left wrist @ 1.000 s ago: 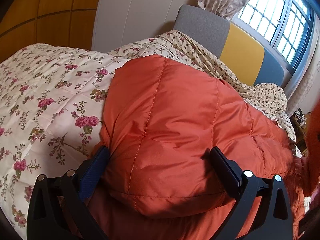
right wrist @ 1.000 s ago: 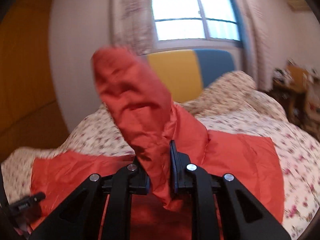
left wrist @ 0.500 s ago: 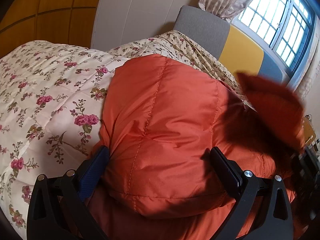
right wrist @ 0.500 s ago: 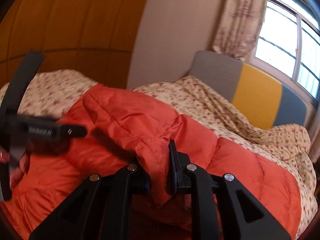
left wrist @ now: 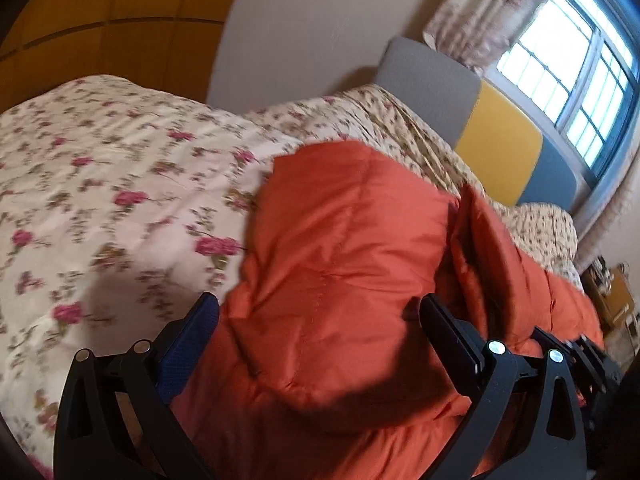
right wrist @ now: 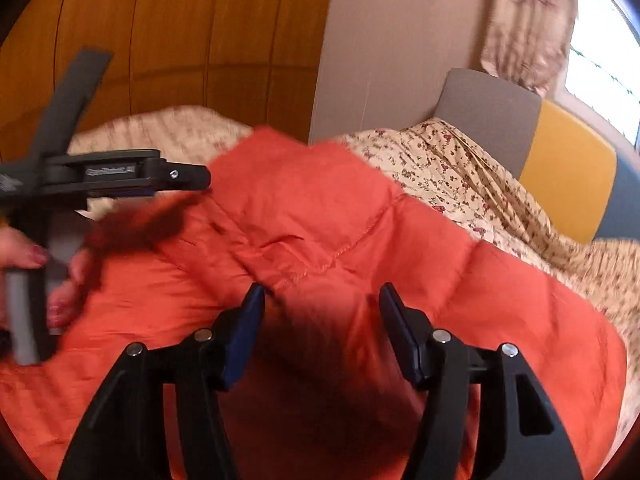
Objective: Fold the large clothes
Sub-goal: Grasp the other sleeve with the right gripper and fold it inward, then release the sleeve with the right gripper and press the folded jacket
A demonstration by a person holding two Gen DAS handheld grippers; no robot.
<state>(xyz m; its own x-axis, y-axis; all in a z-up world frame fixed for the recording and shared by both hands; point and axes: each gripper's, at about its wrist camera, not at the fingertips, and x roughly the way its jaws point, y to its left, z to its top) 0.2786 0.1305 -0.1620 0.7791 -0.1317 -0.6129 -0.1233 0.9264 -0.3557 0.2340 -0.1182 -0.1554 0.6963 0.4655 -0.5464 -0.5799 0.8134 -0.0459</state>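
Lying across the floral quilt (left wrist: 100, 208), the orange jacket (left wrist: 344, 248) fills six o'clock; left gripper (left wrist: 320, 320) and right gripper (right wrist: 322, 312) both gape wide, holding nothing.

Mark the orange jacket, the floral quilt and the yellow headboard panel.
orange jacket (right wrist: 320, 208), right wrist view, quilted panel above the seam.
floral quilt (left wrist: 120, 208), left wrist view, flat rose-printed area.
yellow headboard panel (left wrist: 500, 144), left wrist view, panel's middle.

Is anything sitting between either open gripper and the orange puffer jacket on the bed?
Nothing visible. The left gripper and the right gripper both hang open directly over the orange quilted puffer jacket, which lies on the floral quilt. Only bare fabric shows between the fingers.
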